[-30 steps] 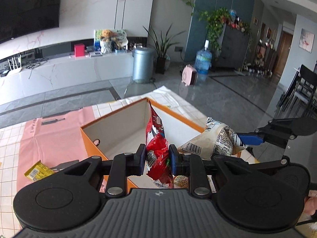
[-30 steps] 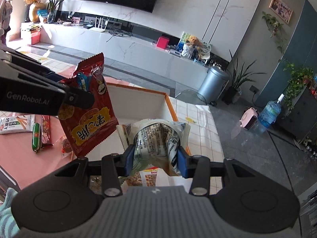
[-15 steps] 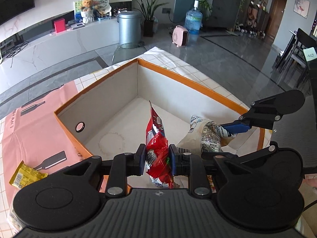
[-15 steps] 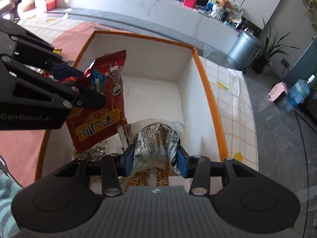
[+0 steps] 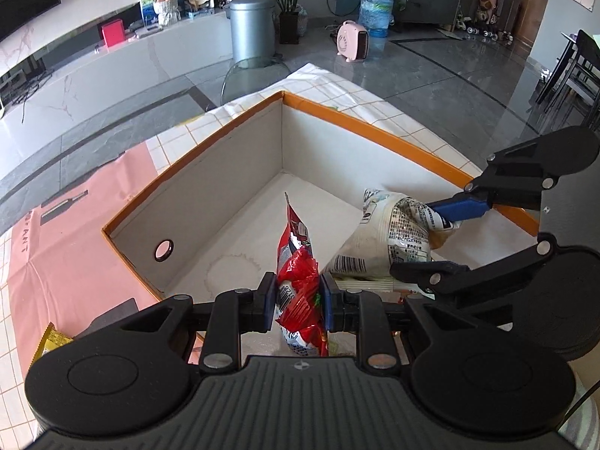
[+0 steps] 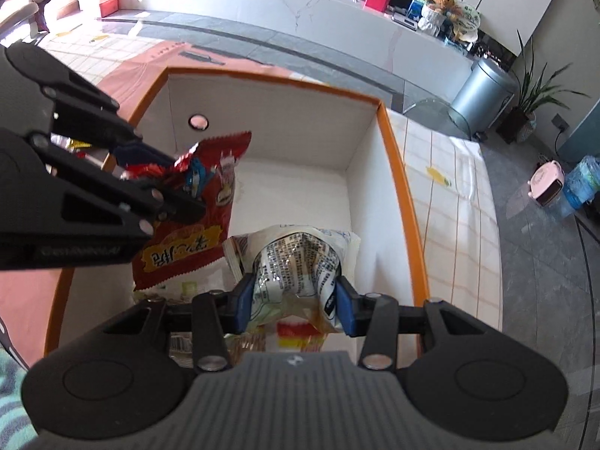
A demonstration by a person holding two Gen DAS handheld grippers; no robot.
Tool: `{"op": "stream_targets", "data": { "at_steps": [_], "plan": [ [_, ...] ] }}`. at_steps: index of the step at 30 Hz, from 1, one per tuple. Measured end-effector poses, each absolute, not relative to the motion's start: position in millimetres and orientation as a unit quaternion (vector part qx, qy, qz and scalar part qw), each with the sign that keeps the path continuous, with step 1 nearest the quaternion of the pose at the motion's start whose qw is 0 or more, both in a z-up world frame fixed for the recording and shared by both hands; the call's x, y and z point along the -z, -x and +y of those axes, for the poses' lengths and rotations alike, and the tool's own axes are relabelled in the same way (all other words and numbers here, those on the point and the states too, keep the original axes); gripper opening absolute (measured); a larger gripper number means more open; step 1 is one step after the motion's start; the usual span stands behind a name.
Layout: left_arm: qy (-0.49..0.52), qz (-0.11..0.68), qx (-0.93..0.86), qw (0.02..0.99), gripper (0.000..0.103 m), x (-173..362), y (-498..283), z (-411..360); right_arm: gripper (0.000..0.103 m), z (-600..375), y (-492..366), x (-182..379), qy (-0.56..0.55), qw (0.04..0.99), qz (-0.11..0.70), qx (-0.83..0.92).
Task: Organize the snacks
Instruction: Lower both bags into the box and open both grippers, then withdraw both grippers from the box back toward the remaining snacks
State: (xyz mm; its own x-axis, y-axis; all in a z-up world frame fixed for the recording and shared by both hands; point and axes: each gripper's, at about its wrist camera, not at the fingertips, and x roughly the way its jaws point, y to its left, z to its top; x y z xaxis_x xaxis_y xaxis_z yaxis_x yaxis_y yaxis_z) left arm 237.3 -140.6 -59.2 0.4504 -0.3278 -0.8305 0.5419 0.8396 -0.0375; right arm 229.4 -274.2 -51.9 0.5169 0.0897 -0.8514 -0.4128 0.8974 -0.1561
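Left claw (image 5: 298,302): mine, narrowed hard onto the red snack bag (image 5: 298,273), blue pads pinching its crumpled middle from both sides. The bag stands edge-on between the pads, its top seam pointing up over the box floor. In the right wrist view the same claw (image 6: 165,183) comes in from the left edge, and the red snack bag (image 6: 191,232) hangs broadside below it, yellow lettering on its lower half, inside the box near its left wall.

Right claw (image 6: 294,302): mine, narrowed onto the white snack bag (image 6: 296,266), which bulges up between the blue pads, fine print facing the camera. In the left wrist view this claw (image 5: 446,236) enters from the right edge, and the white snack bag (image 5: 390,236) sits by the box's right wall, its barcode end toward the red bag. The two bags are just beside each other; I cannot tell whether they touch.

Orange-rimmed box (image 5: 375,127): open top, white inside, round finger hole in its left wall, faint ring stain on the floor. More packets lie on the floor at its near end, under both claws, mostly hidden.

Table covering: pink sheet (image 5: 67,232) beside the box's left wall, white checked cloth (image 5: 360,93) past its far corner.

Yellow packet (image 5: 50,341): on the pink sheet, near the left edge, well apart from the box.
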Motion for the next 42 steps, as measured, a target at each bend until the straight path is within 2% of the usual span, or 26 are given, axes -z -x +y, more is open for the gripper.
{"op": "stream_targets", "data": {
  "at_steps": [10,16,19,23,27,31,38,42],
  "plan": [
    [-0.056,0.523,0.318,0.789,0.026,68.3,-256.3,-141.1,0.043,-280.8,-235.2,79.6,0.164,0.826,0.518,-0.150],
    [-0.084,0.532,0.310,0.783,0.029,72.6,-259.9,-145.6,0.043,-285.1,-236.8,78.4,0.150,0.823,0.527,-0.149],
    [-0.135,0.521,0.293,0.790,0.037,71.9,-256.1,-152.4,0.044,-281.2,-237.0,79.7,0.157,0.822,0.527,-0.148],
    [-0.202,0.499,0.272,0.798,0.053,72.0,-246.9,-162.6,0.044,-277.2,-241.8,83.2,0.163,0.818,0.532,-0.146],
    [-0.232,0.480,0.256,0.806,0.061,70.2,-243.4,-165.6,0.045,-274.4,-244.3,85.7,0.168,0.813,0.537,-0.148],
    [-0.223,0.470,0.256,0.815,0.063,60.1,-239.5,-163.0,0.045,-275.4,-245.7,84.2,0.165,0.812,0.541,-0.143],
    [-0.220,0.452,0.252,0.827,0.066,38.2,-228.0,-158.0,0.063,-277.2,-237.3,70.6,0.157,0.816,0.540,-0.136],
    [-0.213,0.441,0.253,0.835,0.069,24.6,-217.7,-153.3,0.066,-278.5,-230.4,57.0,0.149,0.821,0.536,-0.128]
  ]
}}
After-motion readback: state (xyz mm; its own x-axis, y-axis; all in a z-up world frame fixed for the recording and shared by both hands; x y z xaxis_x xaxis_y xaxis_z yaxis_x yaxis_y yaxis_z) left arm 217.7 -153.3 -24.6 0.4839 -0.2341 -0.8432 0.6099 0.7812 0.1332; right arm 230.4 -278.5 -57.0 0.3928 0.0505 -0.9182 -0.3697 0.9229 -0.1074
